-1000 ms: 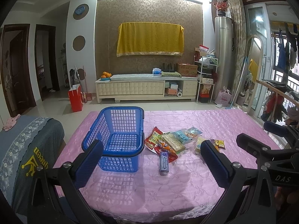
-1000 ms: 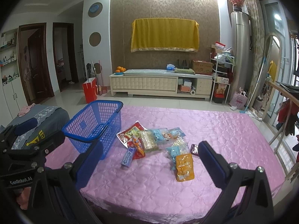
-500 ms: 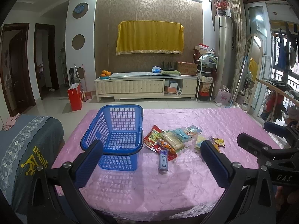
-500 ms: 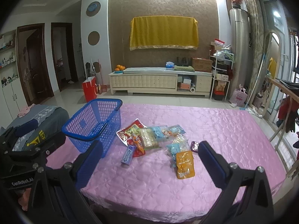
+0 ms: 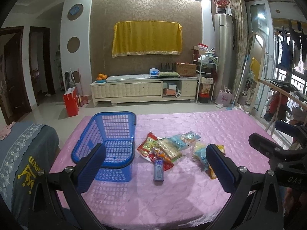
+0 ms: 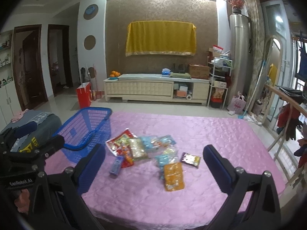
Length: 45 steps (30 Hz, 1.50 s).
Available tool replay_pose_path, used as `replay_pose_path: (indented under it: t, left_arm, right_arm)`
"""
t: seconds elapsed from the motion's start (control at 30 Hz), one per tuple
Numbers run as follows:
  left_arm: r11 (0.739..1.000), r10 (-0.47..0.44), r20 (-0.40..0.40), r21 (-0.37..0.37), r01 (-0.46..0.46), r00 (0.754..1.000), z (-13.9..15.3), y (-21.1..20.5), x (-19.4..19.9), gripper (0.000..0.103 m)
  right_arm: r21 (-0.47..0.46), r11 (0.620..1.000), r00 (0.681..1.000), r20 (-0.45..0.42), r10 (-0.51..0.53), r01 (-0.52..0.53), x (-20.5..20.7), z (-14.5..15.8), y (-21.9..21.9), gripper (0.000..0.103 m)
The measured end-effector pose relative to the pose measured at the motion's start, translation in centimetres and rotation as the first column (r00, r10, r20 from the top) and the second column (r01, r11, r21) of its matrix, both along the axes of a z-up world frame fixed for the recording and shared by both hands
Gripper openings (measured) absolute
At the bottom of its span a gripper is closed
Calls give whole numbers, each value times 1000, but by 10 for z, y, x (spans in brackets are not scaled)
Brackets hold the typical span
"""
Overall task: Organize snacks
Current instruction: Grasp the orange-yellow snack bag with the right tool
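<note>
A blue plastic basket (image 5: 107,143) (image 6: 86,132) stands empty at the left of the pink-covered table (image 5: 191,195). To its right lies a pile of snack packets (image 5: 167,149) (image 6: 138,147): a red bag, pale blue packets, a blue tube-shaped pack (image 5: 158,172) (image 6: 116,165), an orange packet (image 6: 173,176) and a small purple-yellow one (image 6: 191,159). My left gripper (image 5: 155,164) hovers open above the table's near side, facing basket and pile. My right gripper (image 6: 153,163) is open too, held over the near edge, with the orange packet between its fingers in view.
A grey covered seat (image 5: 23,159) stands left of the table. Beyond the table are tiled floor, a red bag (image 5: 71,104) and a low cream cabinet (image 5: 144,90). A drying rack with clothes (image 5: 282,99) is at the right. The table's right and far parts are bare cloth.
Both views have shifted slightly, with the table and snacks sitting a little higher and nearer. Nothing on the table has moved and both grippers stay open.
</note>
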<state>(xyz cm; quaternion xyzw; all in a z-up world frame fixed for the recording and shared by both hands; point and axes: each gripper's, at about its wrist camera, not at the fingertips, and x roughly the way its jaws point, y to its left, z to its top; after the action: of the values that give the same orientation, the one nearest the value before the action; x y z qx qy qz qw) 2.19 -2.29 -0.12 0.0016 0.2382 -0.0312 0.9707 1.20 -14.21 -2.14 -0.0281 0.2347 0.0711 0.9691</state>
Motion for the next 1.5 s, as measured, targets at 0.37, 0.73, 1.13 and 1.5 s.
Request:
replay_pose_path:
  t: [0.37,0.73,1.13,1.5]
  left_arm:
    - [993,-119,-138,7,121,983,-35,-47,63,103]
    - [993,-111,-333,-6,116,936,-108,-67,120,103]
    - [993,-114,-480,-23,118,870,-185,-75,161,103]
    - [992,-119,-515,-35,118,849,-204,-71,168,103]
  right_arm:
    - [71,996,985,-165,-47,59,52,-37,-60,103]
    - [70,998,946,-324,18,5,102,-110,-79,103]
    - [20,995,865,-493,96,-99,147,-188,-66,92]
    - [-58,986,844,-526,102,-156,159,-213,-53,63]
